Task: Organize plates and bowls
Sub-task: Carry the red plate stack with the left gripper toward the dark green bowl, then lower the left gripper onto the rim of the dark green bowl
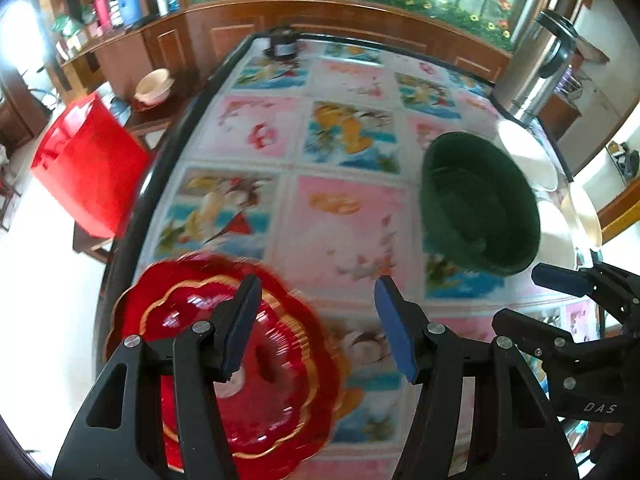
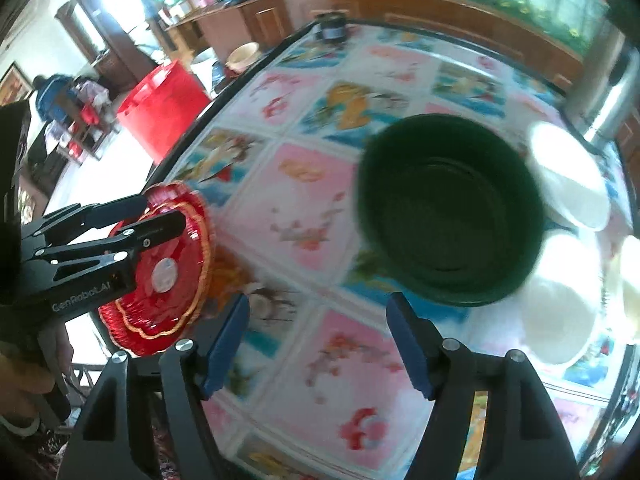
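Both grippers, left (image 1: 316, 328) and right (image 2: 318, 344), have fingers apart and empty — approach the dark green round plastic bowl (image 2: 452, 208) slowly, gripping its rim squarely.

On counter: 1 dark green round bowl (image 2: 452, 208), nested rings inside, so maybe a stack, can't confirm. 1 stack of red scalloped gold-rimmed plates (image 1: 256, 360), number blurred. 3 white round dishes (image 2: 568, 176) (image 2: 556, 320) (image 2: 630, 288), overexposed. 1 small dark jar (image 1: 284, 46) at far edge. Off counter: 1 red plastic bin (image 1: 90, 164), 1 cream bowl (image 1: 154, 86).
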